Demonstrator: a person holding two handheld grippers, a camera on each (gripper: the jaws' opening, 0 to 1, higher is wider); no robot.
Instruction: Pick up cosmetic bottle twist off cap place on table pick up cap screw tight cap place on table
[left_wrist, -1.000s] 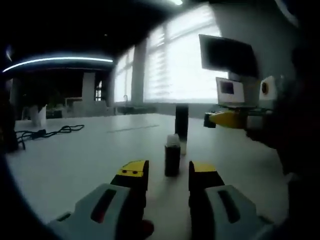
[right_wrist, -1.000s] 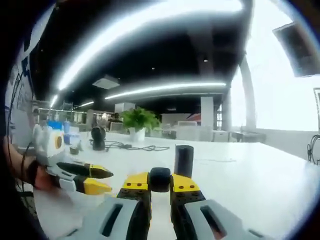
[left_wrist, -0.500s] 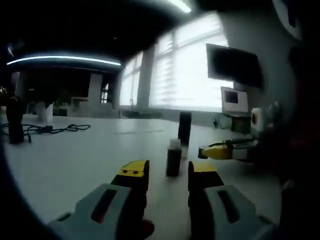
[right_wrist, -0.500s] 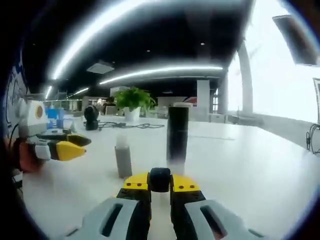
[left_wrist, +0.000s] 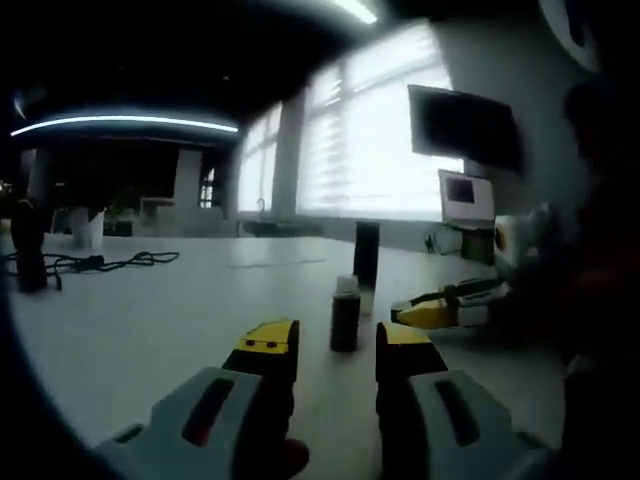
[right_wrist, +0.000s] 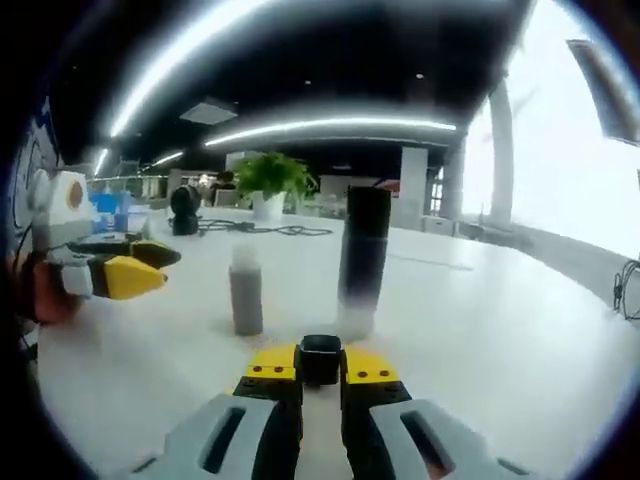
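White table: seen in the left gripper view, a pale top running back to bright windows.
Left gripper: its yellow-tipped jaws stand apart with nothing between them, low over the table.
Cosmetic bottle: small, dark, upright on the table just beyond the gap of the left jaws, its neck pale and uncapped.
Tall bottle: dark, upright, just behind the cosmetic bottle and a little to its right in this view.
Right gripper, left gripper view: it comes in from the right, its yellow tips beside the cosmetic bottle and not touching it.
Cable: dark, lying far off on the left of the table.
Right gripper: in the right gripper view, its jaws are drawn close on the cap.
Cap: small, black, pinched between the yellow tips.
Cosmetic bottle, right gripper view: grey here, upright on the table, left of the tall bottle, with clear table between them.
Left gripper, right gripper view: at the left edge, yellow tips apart, pointing toward the cosmetic bottle, near it but clear.
Plant: green, in a white pot at the far side of the table.
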